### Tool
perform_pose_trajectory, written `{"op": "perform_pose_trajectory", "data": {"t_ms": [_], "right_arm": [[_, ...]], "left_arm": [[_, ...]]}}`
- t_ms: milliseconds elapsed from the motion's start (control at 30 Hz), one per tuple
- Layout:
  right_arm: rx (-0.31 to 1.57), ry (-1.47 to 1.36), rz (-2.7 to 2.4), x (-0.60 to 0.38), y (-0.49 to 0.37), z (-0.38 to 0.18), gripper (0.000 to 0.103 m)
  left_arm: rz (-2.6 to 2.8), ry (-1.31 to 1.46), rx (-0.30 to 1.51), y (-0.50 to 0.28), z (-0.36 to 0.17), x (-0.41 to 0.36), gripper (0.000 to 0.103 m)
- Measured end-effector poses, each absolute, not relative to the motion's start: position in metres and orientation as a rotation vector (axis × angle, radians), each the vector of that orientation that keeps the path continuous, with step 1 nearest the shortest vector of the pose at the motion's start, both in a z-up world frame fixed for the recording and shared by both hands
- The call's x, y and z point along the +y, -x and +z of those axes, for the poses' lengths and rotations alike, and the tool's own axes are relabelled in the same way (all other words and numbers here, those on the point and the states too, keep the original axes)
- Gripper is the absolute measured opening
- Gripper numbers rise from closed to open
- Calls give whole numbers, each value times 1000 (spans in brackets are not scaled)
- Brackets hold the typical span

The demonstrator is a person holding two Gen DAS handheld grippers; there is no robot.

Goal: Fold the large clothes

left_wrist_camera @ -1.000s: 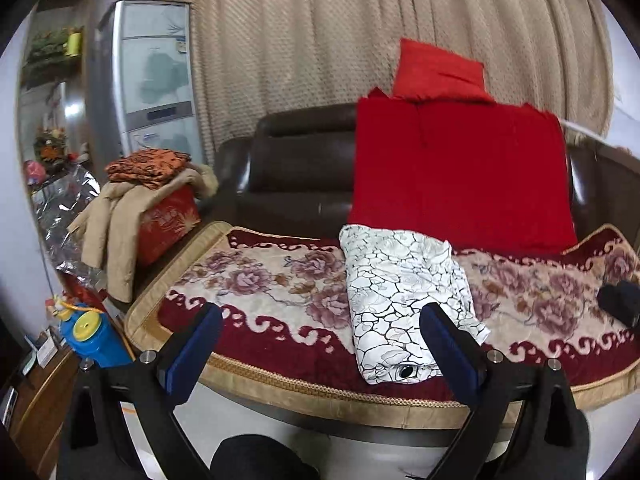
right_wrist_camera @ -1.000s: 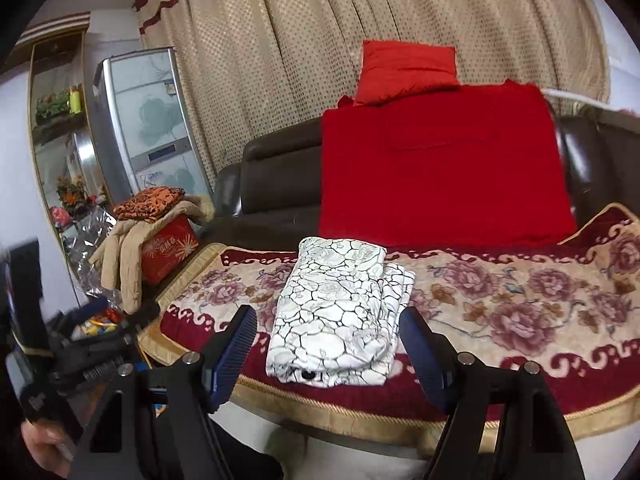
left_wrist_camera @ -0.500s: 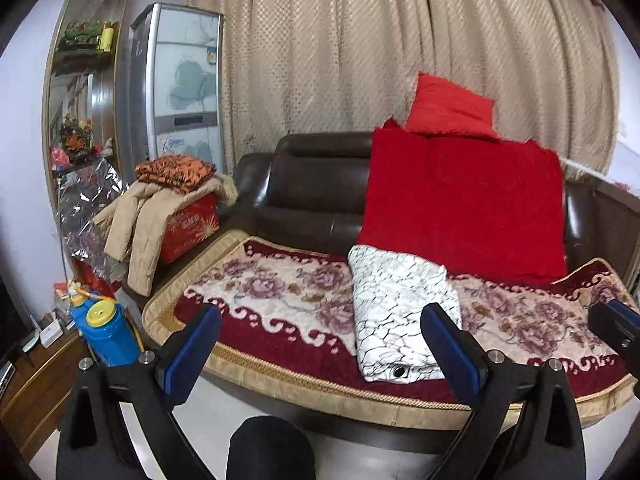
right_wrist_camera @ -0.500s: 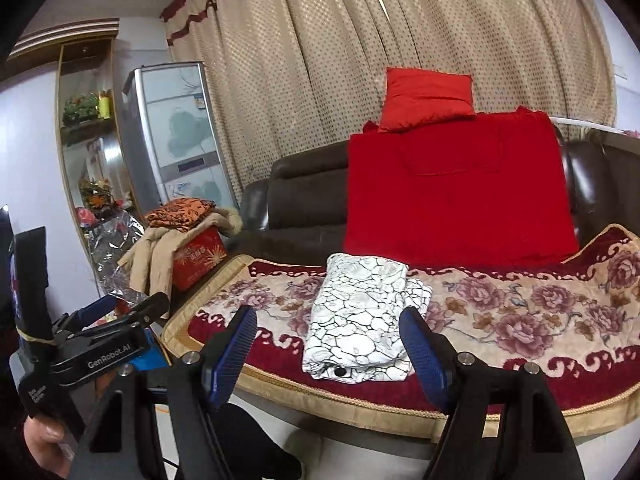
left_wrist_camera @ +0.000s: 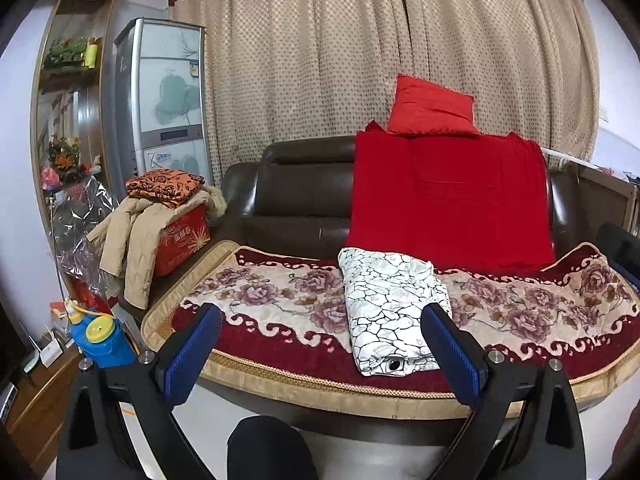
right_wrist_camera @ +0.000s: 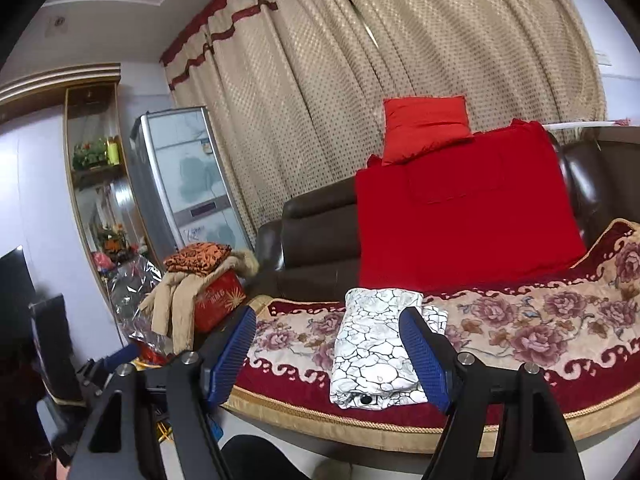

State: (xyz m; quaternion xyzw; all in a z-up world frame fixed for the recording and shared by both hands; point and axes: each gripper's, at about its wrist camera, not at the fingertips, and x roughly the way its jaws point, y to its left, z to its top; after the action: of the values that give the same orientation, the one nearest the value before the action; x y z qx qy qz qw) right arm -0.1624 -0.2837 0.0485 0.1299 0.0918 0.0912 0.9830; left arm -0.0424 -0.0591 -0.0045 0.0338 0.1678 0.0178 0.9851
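Note:
A white garment with a black crackle print (left_wrist_camera: 390,306) (right_wrist_camera: 378,350) lies folded into a neat rectangle on the floral sofa cover (left_wrist_camera: 272,300) (right_wrist_camera: 532,328), near the seat's front edge. My left gripper (left_wrist_camera: 320,320) stands open, back from the sofa, with nothing between its blue pads. My right gripper (right_wrist_camera: 328,326) is also open and empty, held off in front of the seat. Neither gripper touches the garment.
A red cloth (left_wrist_camera: 448,200) hangs over the brown sofa back, with a red cushion (left_wrist_camera: 430,108) on top. A red box (left_wrist_camera: 182,240) at the left carries a beige coat and an orange patterned cloth. A blue and yellow container (left_wrist_camera: 102,340) stands on the floor.
Both grippers have pulled back from the sofa and risen, so the folded garment looks smaller and farther. The garment itself has stayed put.

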Motion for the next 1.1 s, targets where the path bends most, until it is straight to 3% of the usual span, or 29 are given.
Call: {"op": "perform_pose_trajectory", "data": {"t_ms": [333,433,500,833,1100], "right_arm": [[145,-277,159,-302,176,62,78],[116,-262,161,-302,188,71,87],[102,-230,160,-295,194,74,87],[179,-219,175,-292,173,51,87],[213,-233,158,-300,158,36,87]], "left_arm": [[-11,-56,149,88,69,-35,100],[-13,-33,92,108,97,-21,100],[-36,-13,87,115,103,-16,103],[-49,-149,267,68,47,-67,103],[47,-189,307,43,20,-84,103]]}}
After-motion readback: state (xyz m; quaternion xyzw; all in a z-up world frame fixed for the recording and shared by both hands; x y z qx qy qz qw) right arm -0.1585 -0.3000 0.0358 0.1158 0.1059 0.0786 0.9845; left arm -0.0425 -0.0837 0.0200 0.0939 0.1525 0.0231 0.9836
